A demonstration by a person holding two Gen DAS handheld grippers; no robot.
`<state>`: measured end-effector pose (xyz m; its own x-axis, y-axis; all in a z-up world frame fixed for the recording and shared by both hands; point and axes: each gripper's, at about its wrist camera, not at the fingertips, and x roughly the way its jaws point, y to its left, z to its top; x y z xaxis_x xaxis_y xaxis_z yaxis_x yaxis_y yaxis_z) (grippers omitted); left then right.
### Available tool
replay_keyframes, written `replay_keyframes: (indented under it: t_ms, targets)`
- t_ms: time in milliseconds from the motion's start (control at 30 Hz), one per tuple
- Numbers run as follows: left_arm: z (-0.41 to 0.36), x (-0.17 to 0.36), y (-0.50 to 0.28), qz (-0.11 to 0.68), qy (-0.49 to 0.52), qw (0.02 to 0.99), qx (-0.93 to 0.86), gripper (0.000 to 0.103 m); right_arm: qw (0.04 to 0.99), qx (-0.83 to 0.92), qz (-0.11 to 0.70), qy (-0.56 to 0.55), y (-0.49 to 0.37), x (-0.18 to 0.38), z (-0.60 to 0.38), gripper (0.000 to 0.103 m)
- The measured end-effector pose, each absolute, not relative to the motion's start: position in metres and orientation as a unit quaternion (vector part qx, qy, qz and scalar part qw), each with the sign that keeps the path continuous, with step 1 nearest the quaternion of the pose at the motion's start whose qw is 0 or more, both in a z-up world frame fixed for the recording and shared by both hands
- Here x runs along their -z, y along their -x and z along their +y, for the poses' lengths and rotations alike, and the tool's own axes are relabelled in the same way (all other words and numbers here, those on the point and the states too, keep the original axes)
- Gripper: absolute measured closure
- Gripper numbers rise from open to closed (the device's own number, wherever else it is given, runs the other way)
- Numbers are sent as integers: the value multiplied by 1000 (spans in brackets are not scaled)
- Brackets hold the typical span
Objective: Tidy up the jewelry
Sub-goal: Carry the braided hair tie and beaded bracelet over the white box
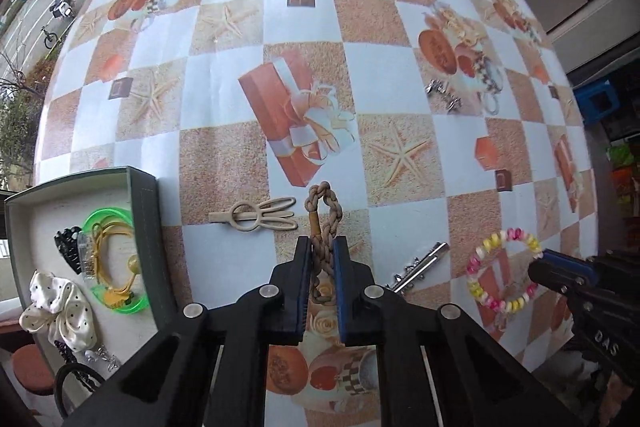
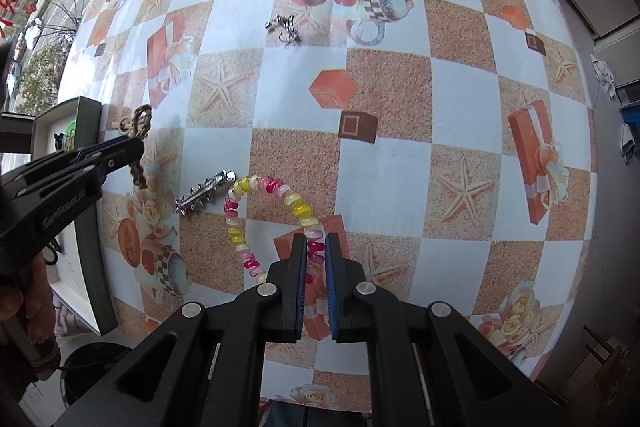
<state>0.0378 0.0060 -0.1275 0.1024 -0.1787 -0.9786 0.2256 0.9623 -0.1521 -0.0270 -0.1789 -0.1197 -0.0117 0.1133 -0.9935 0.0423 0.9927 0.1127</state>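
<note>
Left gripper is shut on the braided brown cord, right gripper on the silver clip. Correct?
Not quite. The right gripper is shut on the coil bracelet; the silver clip lies untouched beside it, per the right wrist view. The left gripper does hold the cord.

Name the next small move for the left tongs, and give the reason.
Probably carry the braided brown band left over the open box and release it. The left tongs are shut on it, and the box already holds sorted pieces such as the green bangle.
</note>
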Motion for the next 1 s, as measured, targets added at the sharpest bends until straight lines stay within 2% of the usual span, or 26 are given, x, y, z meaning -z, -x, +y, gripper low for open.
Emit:
replay_keyframes:
  t_ms: [533,1000]
  targets:
    - [98,71,4,613,37,783,102,89,729,-75,680,-36,-4,73,-131,93]
    - [185,73,64,617,92,781,30,89,719,-173,672,29,-10,67,-14,93]
